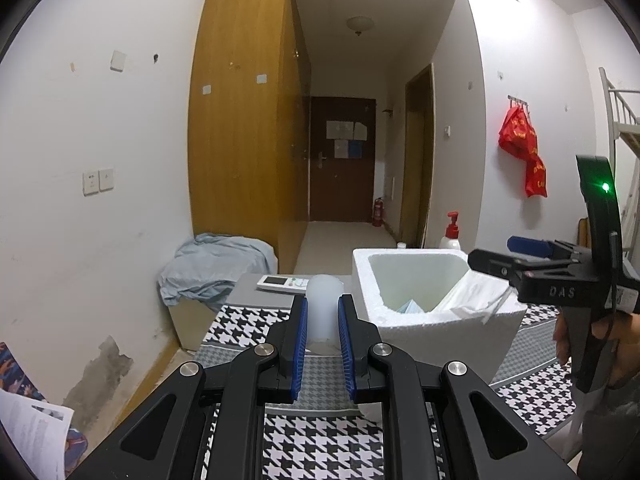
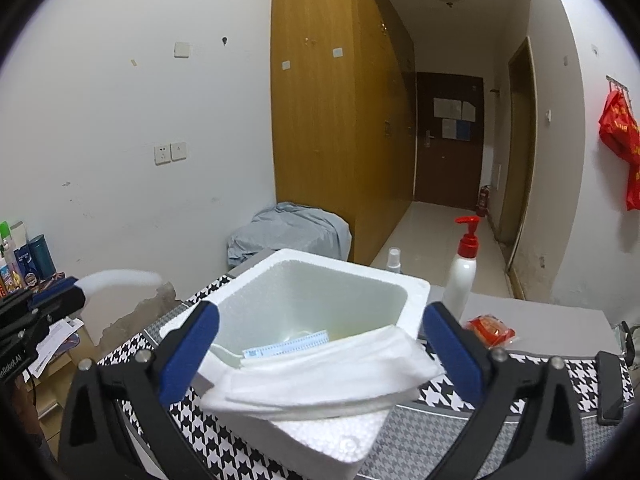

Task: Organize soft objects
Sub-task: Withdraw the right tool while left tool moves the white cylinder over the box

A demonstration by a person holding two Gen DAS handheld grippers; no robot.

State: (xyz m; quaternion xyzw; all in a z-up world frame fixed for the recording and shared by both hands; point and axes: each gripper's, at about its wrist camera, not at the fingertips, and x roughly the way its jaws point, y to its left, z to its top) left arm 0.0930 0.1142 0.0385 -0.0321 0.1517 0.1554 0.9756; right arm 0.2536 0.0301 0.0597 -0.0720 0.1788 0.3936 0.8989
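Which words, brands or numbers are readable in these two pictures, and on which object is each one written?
"DAS": on the black body of the right gripper, seen from the left wrist.
Yellow print on the red bags: too blurred to read.
Papers on the far door: too small to read.
Lettering on the left gripper body at the right wrist view's edge: cut off, unreadable.
Remote control screen: unreadable.

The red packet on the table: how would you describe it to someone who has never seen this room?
Find the white foam box. To its right stands a white pump bottle; the red packet lies at its foot, small, flat and shiny.
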